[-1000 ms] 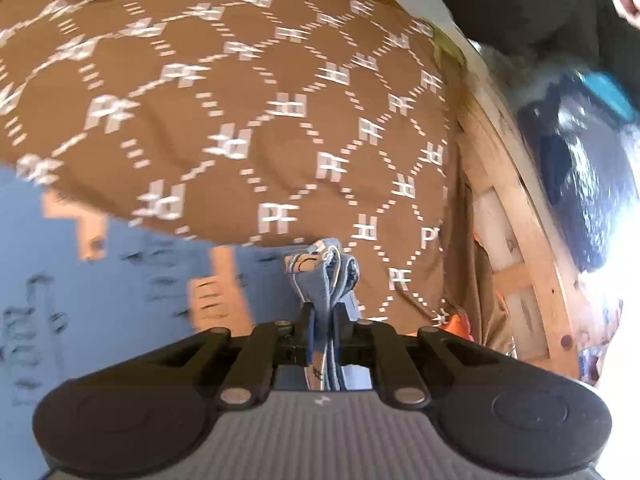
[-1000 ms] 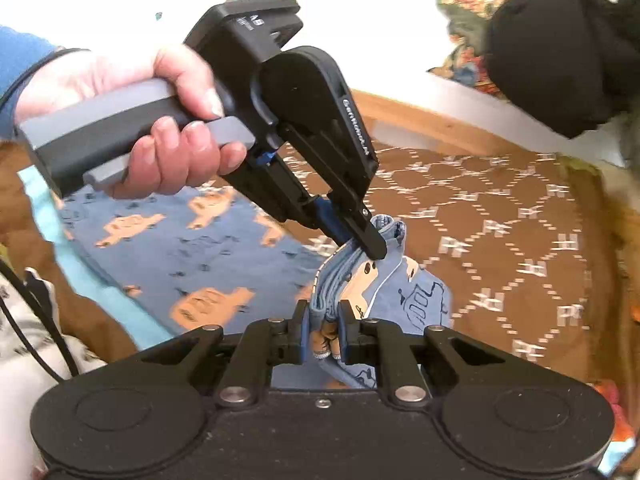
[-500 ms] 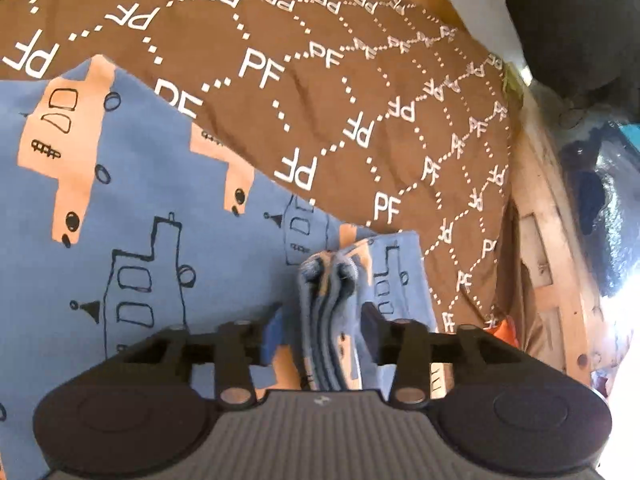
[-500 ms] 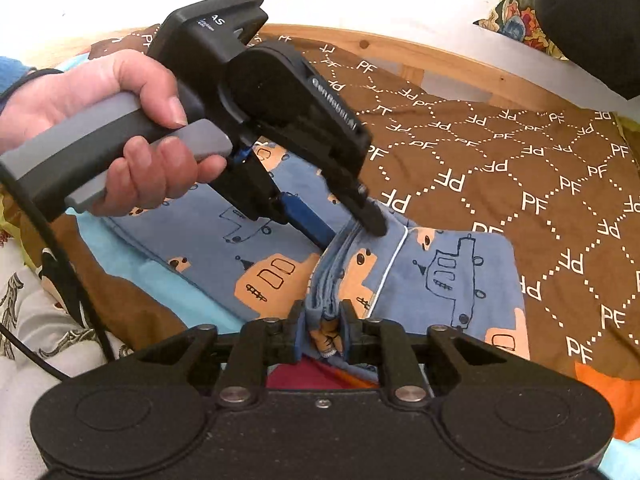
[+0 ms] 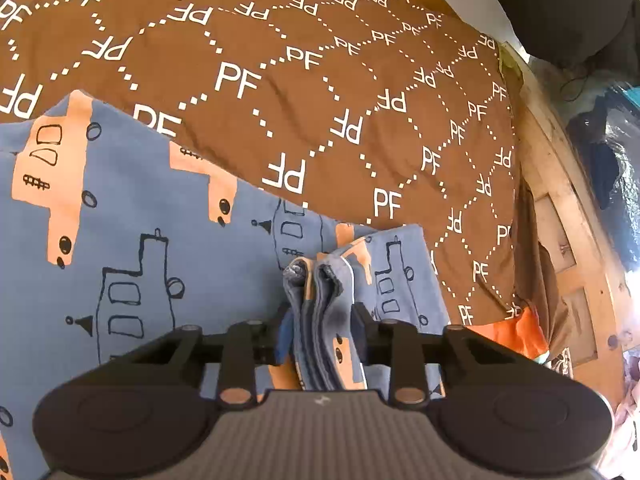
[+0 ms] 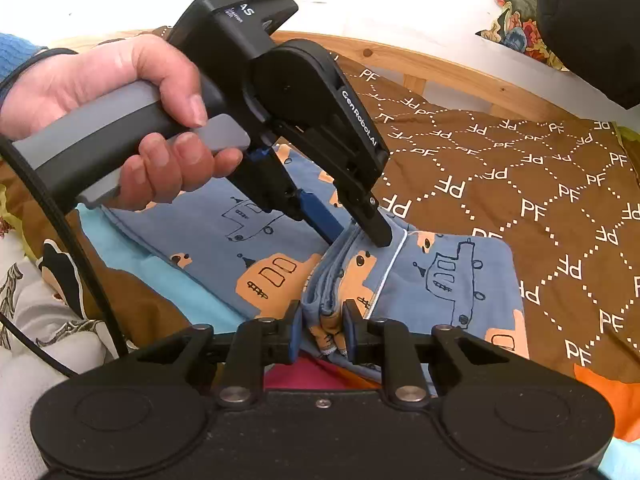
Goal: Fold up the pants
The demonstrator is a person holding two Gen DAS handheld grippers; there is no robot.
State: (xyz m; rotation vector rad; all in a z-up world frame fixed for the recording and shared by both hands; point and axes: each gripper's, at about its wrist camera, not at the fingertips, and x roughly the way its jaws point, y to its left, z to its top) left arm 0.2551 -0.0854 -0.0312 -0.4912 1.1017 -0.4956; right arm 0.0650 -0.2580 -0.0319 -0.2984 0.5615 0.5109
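Note:
The blue pants point(image 5: 132, 240) with orange truck and boat prints lie folded on a brown "PF" patterned bedspread point(image 5: 320, 92). My left gripper point(image 5: 320, 320) has its jaws parted around the bunched stack of cuff layers, which stand loose between them. It also shows in the right wrist view point(image 6: 360, 232), tips down on the same bunch. My right gripper point(image 6: 322, 328) has its jaws slightly apart around the pants point(image 6: 440, 280) edge layers near the front.
A wooden bed frame point(image 5: 560, 208) runs along the right of the bed and behind it point(image 6: 440, 68). A dark garment point(image 6: 592, 24) hangs at the far right. Orange cloth point(image 6: 608, 392) and light blue cloth point(image 6: 160, 276) lie under the bedspread's near edge.
Both grippers came down with the cuff bunch onto the lower pants. The left jaws opened from a tight pinch, and the right jaws loosened as well.

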